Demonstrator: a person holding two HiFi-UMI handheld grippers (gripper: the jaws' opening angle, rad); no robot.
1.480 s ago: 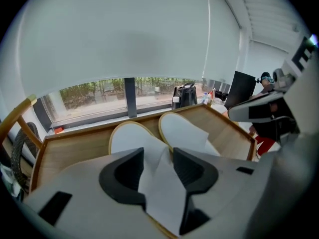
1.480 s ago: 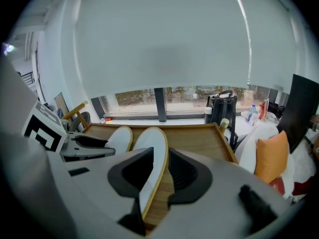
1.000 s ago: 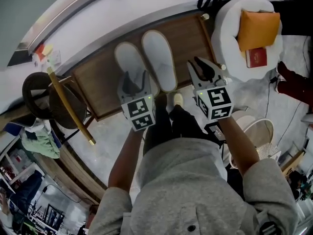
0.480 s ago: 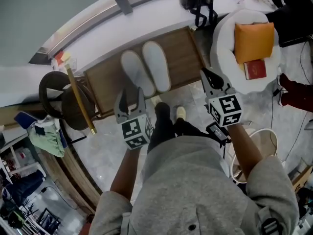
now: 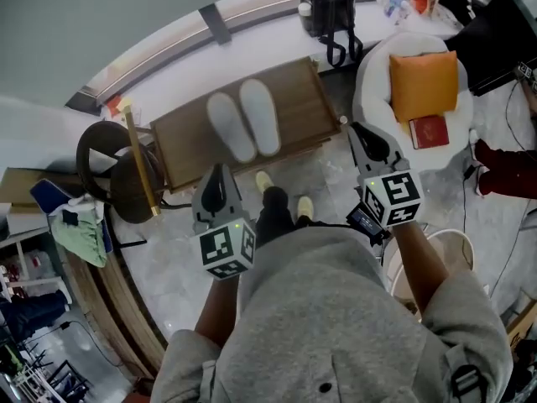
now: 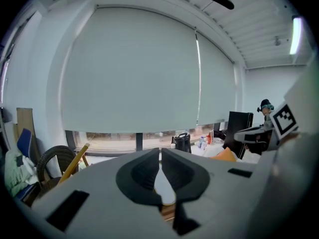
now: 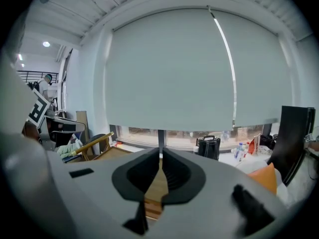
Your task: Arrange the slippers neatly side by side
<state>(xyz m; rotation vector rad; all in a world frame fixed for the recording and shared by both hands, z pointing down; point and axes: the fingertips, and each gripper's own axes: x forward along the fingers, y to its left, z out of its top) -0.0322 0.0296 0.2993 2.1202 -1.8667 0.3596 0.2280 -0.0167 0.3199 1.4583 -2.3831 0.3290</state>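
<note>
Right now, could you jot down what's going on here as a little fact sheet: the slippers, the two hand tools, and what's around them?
Slippers: two pale slippers lying side by side on the wooden platform
Left gripper: jaws have just closed, now shut, holding nothing, clear of the slippers
Right gripper: shut, holding nothing, off the platform's right end
Nearby: white chair with orange cushion and red book; black bag by the window
Task state: slippers look neatly paired

Matt pale cloth slippers, wood-grain platform, glossy stone floor
</note>
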